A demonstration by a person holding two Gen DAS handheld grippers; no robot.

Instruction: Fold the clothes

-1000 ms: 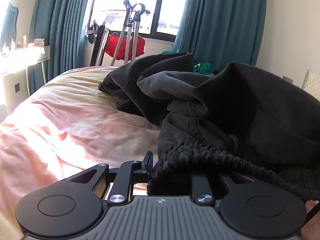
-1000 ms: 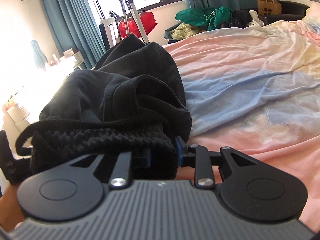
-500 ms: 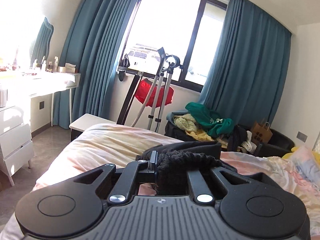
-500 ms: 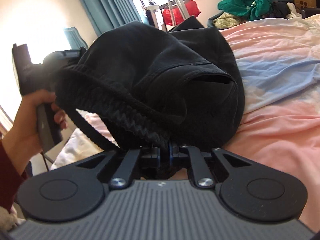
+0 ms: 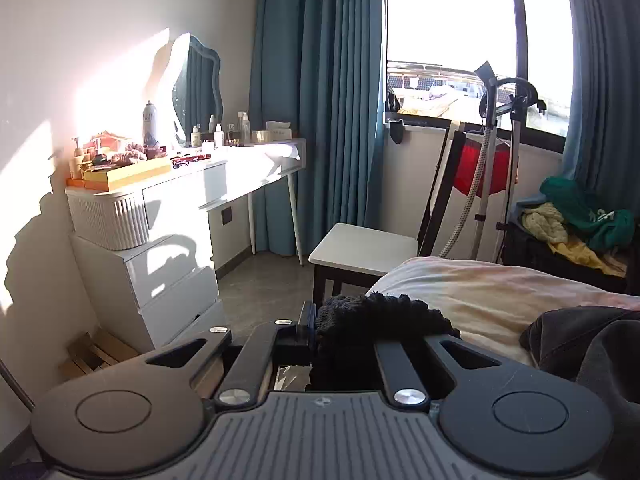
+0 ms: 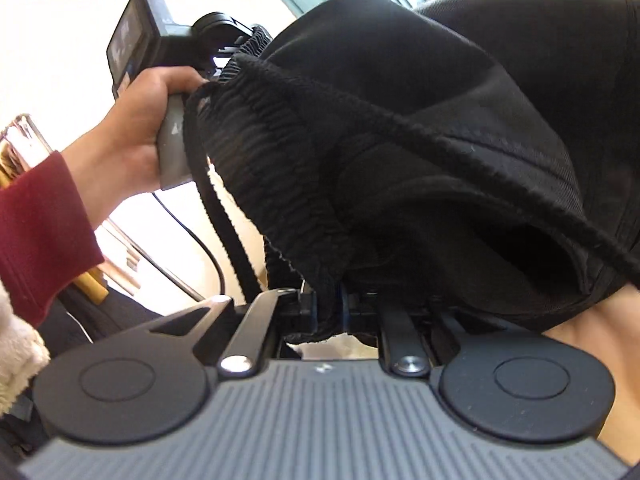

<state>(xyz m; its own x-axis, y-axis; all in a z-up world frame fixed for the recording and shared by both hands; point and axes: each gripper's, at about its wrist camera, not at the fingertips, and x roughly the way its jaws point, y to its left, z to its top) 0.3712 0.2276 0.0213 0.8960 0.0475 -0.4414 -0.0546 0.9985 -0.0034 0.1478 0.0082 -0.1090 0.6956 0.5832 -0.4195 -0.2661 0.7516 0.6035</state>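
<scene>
Left gripper, bottom centre of the left wrist view: jaws pressed together, pinching the ribbed elastic waistband of the black cotton sweatpants; the knit edge bunches over the right finger and hides it. More of the dark fabric slumps at lower right of that frame, on the pale pink-and-cream bedsheet. Behind, from left: white dresser with drawers carrying bottles and a wavy-edged mirror, teal floor-length curtains, white-topped dark-legged stool just beside the bed corner, a garment steamer stand with a red item on it under the window, and a heap of green and yellow clothes at right edge. Right gripper, lower centre of the right wrist view: jaws opening slightly but the pads are clamped on the same waistband, with cloth between them and a short flap hanging below. The sweatpants fill the centre and right of this frame, lifted clear, waistband stretched from the right gripper up toward upper left, with the black drawcord looping down at centre left. Upper left: the person's left hand, dark red sleeve at the wrist, wrapped round the grey handle of the other gripper, whose jaws are hidden behind the waistband from this side.
</scene>
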